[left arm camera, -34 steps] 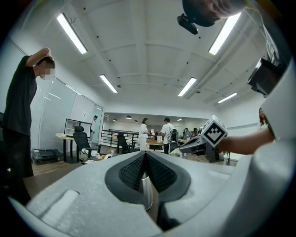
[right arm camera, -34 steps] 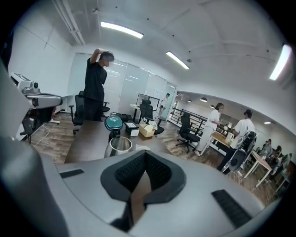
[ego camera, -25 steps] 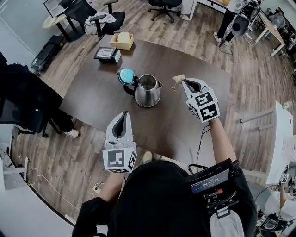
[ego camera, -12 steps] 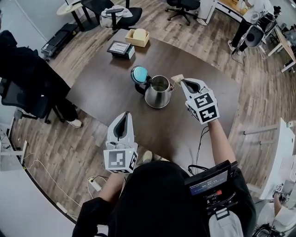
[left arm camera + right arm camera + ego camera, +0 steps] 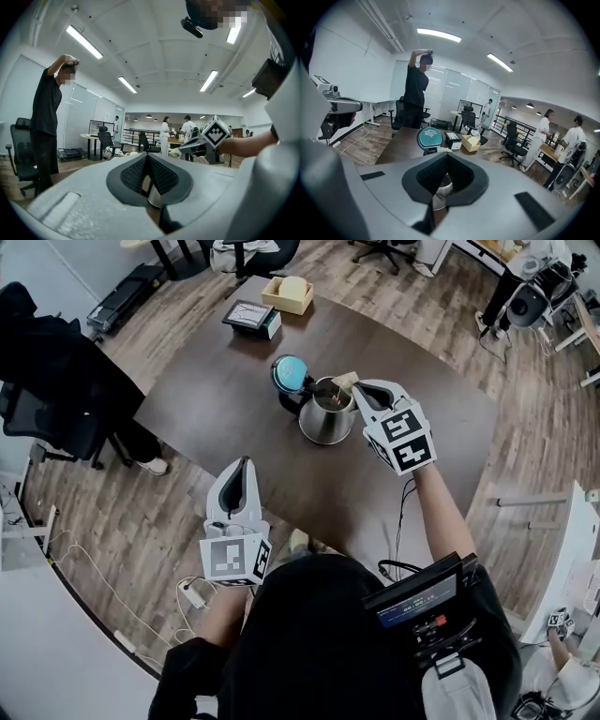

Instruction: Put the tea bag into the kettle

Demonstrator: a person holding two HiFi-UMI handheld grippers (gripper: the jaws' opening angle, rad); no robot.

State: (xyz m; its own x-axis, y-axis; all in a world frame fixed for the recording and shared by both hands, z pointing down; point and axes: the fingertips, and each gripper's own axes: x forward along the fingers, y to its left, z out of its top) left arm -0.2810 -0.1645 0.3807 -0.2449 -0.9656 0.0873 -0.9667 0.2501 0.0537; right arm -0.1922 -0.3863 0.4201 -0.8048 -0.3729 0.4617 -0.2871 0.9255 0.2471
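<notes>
A steel kettle (image 5: pixel 323 423) stands on the dark table (image 5: pixel 216 418) with its teal lid (image 5: pixel 291 373) flipped open to the back left. My right gripper (image 5: pixel 357 390) is shut on the tea bag (image 5: pixel 345 381), whose pale paper sticks out at the tips, right over the kettle's open mouth. Whatever hangs below the paper is hidden. In the right gripper view the kettle's rim (image 5: pixel 439 188) shows under the closed jaws, with the lid (image 5: pixel 429 138) beyond. My left gripper (image 5: pixel 245 463) is shut and holds nothing, near the table's front edge, well short of the kettle.
A tan box (image 5: pixel 287 294) and a small framed device (image 5: pixel 251 317) sit at the table's far edge. A black office chair (image 5: pixel 47 418) stands left of the table. A person (image 5: pixel 415 91) stands beside the table, and others are further back in the room.
My right gripper has carried the tea bag leftward, from beside the kettle's spout to above its open mouth. The left gripper has stayed near the front edge.
</notes>
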